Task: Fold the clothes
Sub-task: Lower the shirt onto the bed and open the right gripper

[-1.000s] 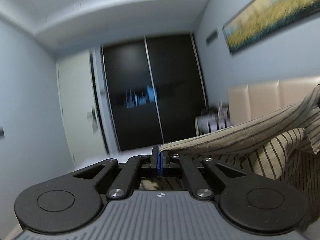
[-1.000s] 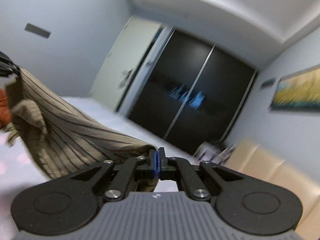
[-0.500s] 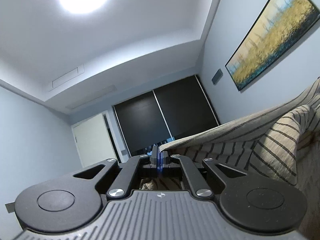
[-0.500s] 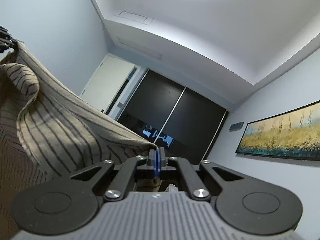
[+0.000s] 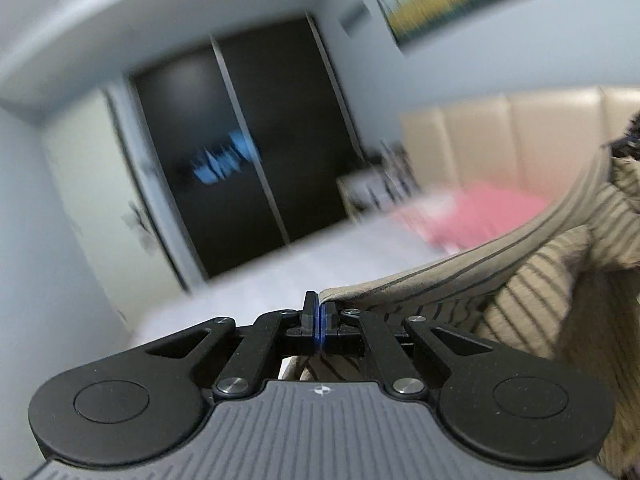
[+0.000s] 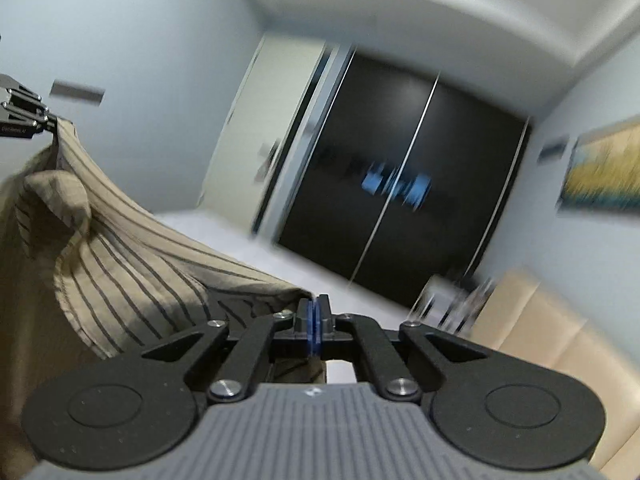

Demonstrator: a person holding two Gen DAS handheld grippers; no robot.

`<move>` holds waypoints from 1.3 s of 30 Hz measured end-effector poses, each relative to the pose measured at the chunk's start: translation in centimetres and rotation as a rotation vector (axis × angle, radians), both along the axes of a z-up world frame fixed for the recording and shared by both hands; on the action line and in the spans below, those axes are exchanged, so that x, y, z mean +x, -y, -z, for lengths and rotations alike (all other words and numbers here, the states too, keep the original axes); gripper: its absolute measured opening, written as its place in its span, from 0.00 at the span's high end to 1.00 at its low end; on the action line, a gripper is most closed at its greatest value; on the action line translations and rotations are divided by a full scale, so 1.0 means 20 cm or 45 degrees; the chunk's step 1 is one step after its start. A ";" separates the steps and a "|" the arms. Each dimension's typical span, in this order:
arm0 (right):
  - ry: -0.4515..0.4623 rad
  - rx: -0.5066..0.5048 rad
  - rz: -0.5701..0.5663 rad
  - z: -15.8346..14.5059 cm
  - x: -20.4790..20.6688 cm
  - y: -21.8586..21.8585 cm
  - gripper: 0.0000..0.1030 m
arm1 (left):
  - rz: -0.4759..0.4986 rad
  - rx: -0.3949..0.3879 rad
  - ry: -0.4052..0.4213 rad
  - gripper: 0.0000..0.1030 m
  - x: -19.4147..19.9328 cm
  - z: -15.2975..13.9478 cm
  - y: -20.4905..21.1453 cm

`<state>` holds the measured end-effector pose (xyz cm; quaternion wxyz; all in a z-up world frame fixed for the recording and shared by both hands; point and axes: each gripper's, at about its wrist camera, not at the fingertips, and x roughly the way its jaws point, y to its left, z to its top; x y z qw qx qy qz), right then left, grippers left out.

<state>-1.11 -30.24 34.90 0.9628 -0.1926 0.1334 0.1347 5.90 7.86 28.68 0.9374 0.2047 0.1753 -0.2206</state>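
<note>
Striped shirt [image 5: 532, 292] hangs spread in the air between my two tools, above the pale bed [image 5: 280, 276]; no fold made yet, I judge. Left tool [image 5: 320, 312] clamped on its near left edge, right tool [image 6: 314, 314] clamped on the right edge.

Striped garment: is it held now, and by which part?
Yes. Both tools, left and right, pinch the striped garment at its upper edge.
</note>
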 end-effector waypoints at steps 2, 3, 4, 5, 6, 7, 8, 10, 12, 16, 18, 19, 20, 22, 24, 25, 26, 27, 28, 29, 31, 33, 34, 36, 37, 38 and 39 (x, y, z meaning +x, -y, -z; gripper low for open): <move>-0.121 -0.003 -0.017 0.20 0.04 0.02 0.98 | 0.043 0.032 -0.133 1.00 0.05 0.22 0.00; -0.175 -0.010 -0.020 0.30 0.06 0.02 0.98 | 0.058 0.060 -0.193 1.00 0.08 0.33 0.01; -0.236 0.004 -0.020 0.40 0.08 0.04 0.98 | 0.074 0.087 -0.253 1.00 0.11 0.45 0.01; -0.299 0.022 -0.020 0.50 0.11 0.06 0.98 | 0.075 0.091 -0.319 1.00 0.15 0.56 0.01; -0.361 0.050 -0.011 0.60 0.15 0.08 0.98 | 0.072 0.087 -0.388 1.00 0.20 0.66 0.02; -0.416 0.073 0.003 0.69 0.19 0.09 0.98 | 0.066 0.084 -0.444 1.00 0.25 0.77 0.03; -0.468 0.095 0.018 0.79 0.23 0.11 0.98 | 0.057 0.087 -0.482 1.00 0.30 0.86 0.03; -0.544 0.109 0.042 0.97 0.34 0.11 0.98 | 0.027 0.083 -0.544 1.00 0.40 1.00 0.04; -0.604 0.123 0.068 1.14 0.43 0.09 0.98 | -0.008 0.079 -0.596 1.00 0.49 1.12 0.04; -0.653 0.153 0.085 1.37 0.65 0.06 0.98 | -0.084 0.117 -0.662 1.00 0.62 1.27 -0.01; -0.676 0.171 0.092 1.46 0.75 0.07 0.94 | -0.122 0.123 -0.686 1.00 0.70 1.33 0.00; -0.692 0.175 0.102 1.50 0.80 0.08 0.93 | -0.140 0.124 -0.698 1.00 0.73 1.35 0.00; -0.709 0.179 0.112 1.54 0.84 0.09 0.93 | -0.155 0.116 -0.712 1.00 0.76 1.36 0.00; -0.734 0.157 0.130 1.60 0.91 0.10 0.79 | -0.175 0.099 -0.739 1.00 0.81 1.40 0.01; -0.731 0.121 0.134 1.62 0.93 0.09 0.68 | -0.181 0.091 -0.764 1.00 0.84 1.44 0.02; -0.733 0.110 0.122 1.61 0.93 0.10 0.64 | -0.178 0.096 -0.768 1.00 0.84 1.45 0.03; -0.736 0.105 0.116 1.60 0.93 0.11 0.63 | -0.169 0.104 -0.763 1.00 0.84 1.46 0.04; -0.738 0.107 0.121 1.59 0.92 0.12 0.61 | -0.159 0.113 -0.756 0.99 0.84 1.46 0.05; -0.746 0.121 0.124 1.59 0.91 0.13 0.59 | -0.153 0.113 -0.755 0.98 0.84 1.46 0.05; -0.751 0.140 0.130 1.58 0.89 0.15 0.58 | -0.151 0.105 -0.754 0.95 0.84 1.45 0.06; -0.754 0.155 0.145 1.57 0.87 0.18 0.53 | -0.147 0.088 -0.744 0.81 0.84 1.43 0.07; -0.760 0.170 0.170 1.55 0.84 0.21 0.52 | -0.141 0.088 -0.706 0.75 0.81 1.40 0.08; -0.771 0.192 0.172 1.54 0.83 0.23 0.52 | -0.133 0.088 -0.692 0.75 0.80 1.38 0.08; -0.817 0.235 0.158 1.55 0.80 0.24 0.52 | -0.128 0.078 -0.676 0.74 0.77 1.36 0.08; -0.851 0.251 0.151 1.56 0.79 0.25 0.52 | -0.130 0.069 -0.674 0.72 0.75 1.35 0.08; -0.886 0.268 0.143 1.57 0.78 0.26 0.52 | -0.132 0.061 -0.676 0.70 0.74 1.34 0.08; -0.915 0.273 0.137 1.59 0.77 0.26 0.52 | -0.134 0.053 -0.683 0.68 0.74 1.34 0.08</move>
